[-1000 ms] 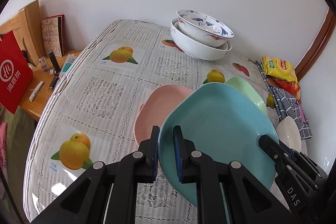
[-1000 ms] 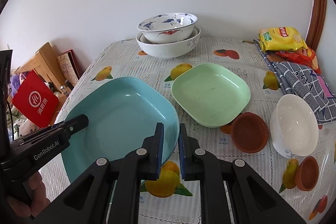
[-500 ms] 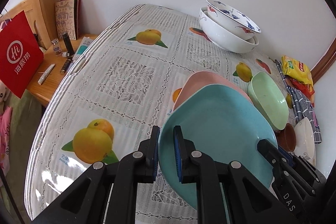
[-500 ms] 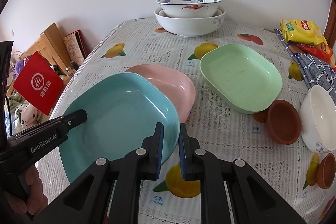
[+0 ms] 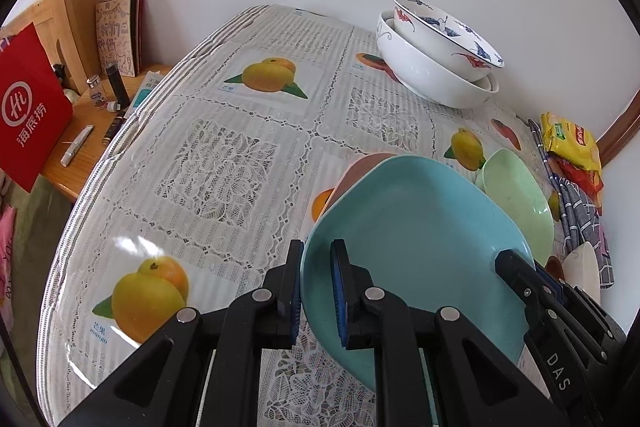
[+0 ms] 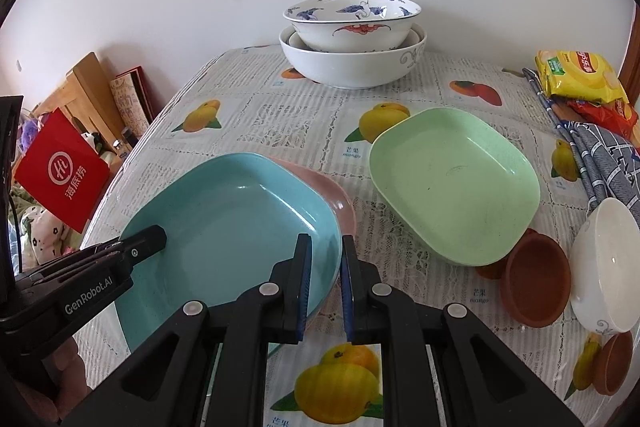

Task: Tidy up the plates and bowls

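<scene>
Both grippers clamp the blue plate (image 6: 232, 223): left gripper (image 5: 316, 291) on its left rim, right gripper (image 6: 324, 287) on its near-right rim. Plate sits over the pink plate (image 6: 340, 199), offset slightly left and near.

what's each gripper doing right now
left gripper: shut on the blue plate rim
right gripper: shut on the blue plate's opposite rim

Two matte black handheld grippers with blue-faced fingers

The left gripper (image 5: 316, 291) has angular black arms, round silver screws at the joints and ribbed blue pads (image 5: 340, 297); seen from the right wrist its side reads "GenRobot.AI" in white. The right gripper (image 6: 324, 291) matches it, with "DAS" printed on it. Bare skin of a hand (image 6: 52, 379) shows beneath the left one.
</scene>
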`<state>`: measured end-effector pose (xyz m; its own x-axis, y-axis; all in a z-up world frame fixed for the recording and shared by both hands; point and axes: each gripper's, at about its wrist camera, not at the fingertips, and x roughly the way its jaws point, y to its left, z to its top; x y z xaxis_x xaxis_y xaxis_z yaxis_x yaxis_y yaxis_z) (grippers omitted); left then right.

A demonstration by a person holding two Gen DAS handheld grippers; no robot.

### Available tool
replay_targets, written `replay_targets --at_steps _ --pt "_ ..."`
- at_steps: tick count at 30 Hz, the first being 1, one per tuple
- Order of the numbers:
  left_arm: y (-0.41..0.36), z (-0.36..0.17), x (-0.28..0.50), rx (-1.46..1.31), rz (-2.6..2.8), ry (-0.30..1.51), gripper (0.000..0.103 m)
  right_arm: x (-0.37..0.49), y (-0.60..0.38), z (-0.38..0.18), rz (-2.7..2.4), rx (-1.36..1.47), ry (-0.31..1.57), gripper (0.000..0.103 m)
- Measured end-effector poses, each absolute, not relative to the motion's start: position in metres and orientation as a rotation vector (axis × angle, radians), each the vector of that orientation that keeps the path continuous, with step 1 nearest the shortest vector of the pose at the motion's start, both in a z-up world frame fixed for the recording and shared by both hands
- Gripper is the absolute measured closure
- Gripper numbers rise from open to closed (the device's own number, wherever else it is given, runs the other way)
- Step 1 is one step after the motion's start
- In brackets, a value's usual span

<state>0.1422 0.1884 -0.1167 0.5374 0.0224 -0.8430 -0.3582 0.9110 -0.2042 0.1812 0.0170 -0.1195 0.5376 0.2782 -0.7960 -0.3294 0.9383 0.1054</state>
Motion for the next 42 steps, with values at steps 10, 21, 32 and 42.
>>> replay_targets --at_steps 10,21,32,42 --pt "0.182 -0.121 0.158 -0.353 0.246 0.977 0.090 0.204 0.015 -0.127 0.377 -0.055 0.937 0.090" --pt "0.177 -0.121 0.154 -0.299 0.265 0.978 0.089 0.208 0.018 -0.137 0.421 -0.094 0.949 0.089" --pt "0.168 -0.116 0.141 -0.249 0.226 0.965 0.058 0.205 0.016 -0.136 0.430 -0.086 0.912 0.085" --pt "0.161 -0.099 0.129 -0.243 0.220 0.934 0.052 0.180 -0.009 -0.115 0.386 -0.097 0.868 0.062"
